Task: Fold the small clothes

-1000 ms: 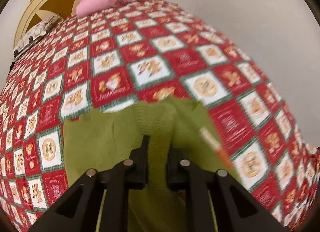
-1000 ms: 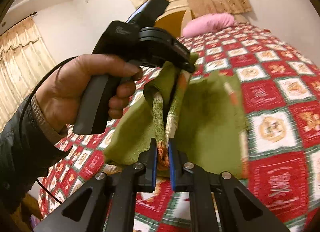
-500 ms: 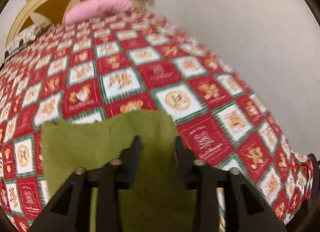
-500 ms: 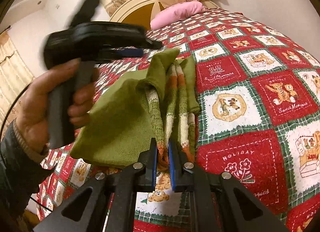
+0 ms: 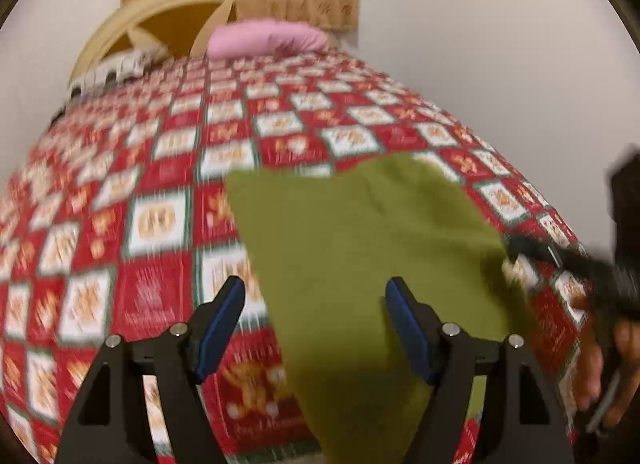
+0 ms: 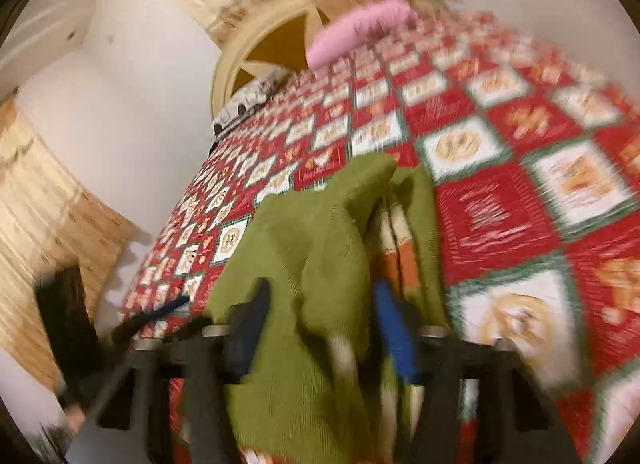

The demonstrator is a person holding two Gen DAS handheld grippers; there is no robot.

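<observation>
A small olive-green knitted garment (image 5: 360,248) lies folded on the red patchwork quilt (image 5: 160,168). In the left wrist view my left gripper (image 5: 316,304) is open, its jaws wide apart, just above the garment's near left edge. In the right wrist view the garment (image 6: 304,264) shows a striped orange and cream cuff (image 6: 394,248). My right gripper (image 6: 320,324) is open with the cloth lying between its jaws. Both views are motion-blurred.
A pink pillow (image 5: 268,38) and a cream headboard (image 5: 160,8) stand at the far end of the bed. A white wall (image 5: 500,64) runs along the right side. The other hand and gripper (image 5: 616,264) show at the right edge.
Both grippers have opened and let go of the garment. It has dropped onto the quilt. The left gripper has swung left and back; the right view has swung too.
</observation>
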